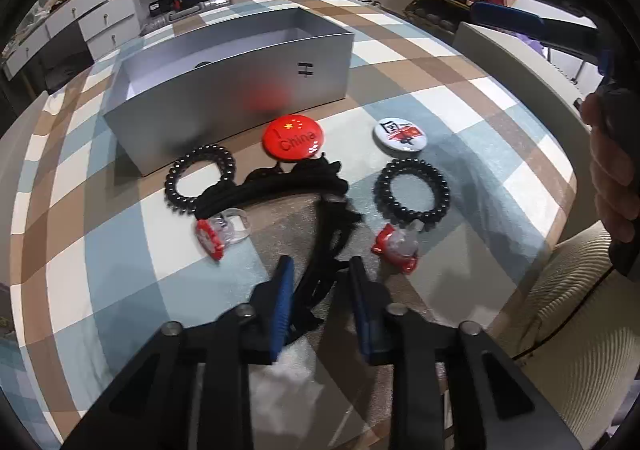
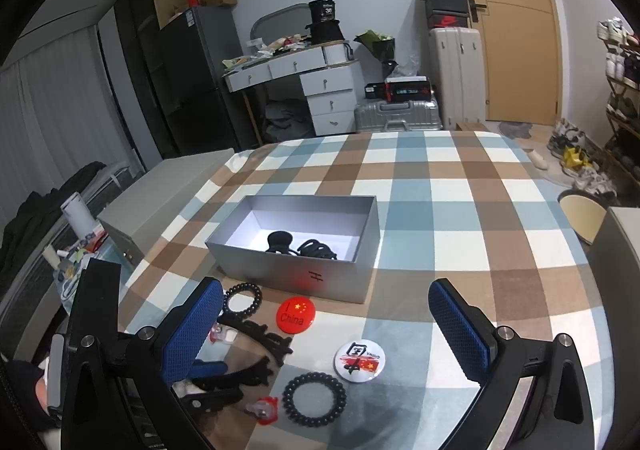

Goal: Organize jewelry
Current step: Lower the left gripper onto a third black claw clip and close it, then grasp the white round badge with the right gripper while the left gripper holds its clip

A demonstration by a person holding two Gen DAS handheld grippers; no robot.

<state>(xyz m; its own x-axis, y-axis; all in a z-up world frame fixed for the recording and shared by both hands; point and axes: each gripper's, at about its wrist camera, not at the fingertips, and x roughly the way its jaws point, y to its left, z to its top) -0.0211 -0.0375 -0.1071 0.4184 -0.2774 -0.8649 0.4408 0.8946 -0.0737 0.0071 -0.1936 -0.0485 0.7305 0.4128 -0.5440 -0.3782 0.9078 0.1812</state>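
A grey open box (image 1: 224, 90) (image 2: 248, 256) stands on the checked table; black hair items (image 2: 300, 246) lie inside it. In front of it lie a red China badge (image 1: 293, 136) (image 2: 296, 312), a white badge (image 1: 398, 133) (image 2: 360, 361), two black bead bracelets (image 1: 200, 180) (image 1: 412, 190) (image 2: 315, 393), two red-and-clear rings (image 1: 220, 232) (image 1: 396, 246) and a black headband (image 1: 280, 186) (image 2: 260, 334). My left gripper (image 1: 320, 282) has its jaws around the lower end of the headband. My right gripper (image 2: 326, 326) is wide open and empty, above the items.
A beige chair (image 1: 580, 310) stands at the right of the table. Behind the table are a white drawer desk (image 2: 320, 90), suitcases (image 2: 400, 114), a shoe rack (image 2: 620, 98) and a door (image 2: 508, 30).
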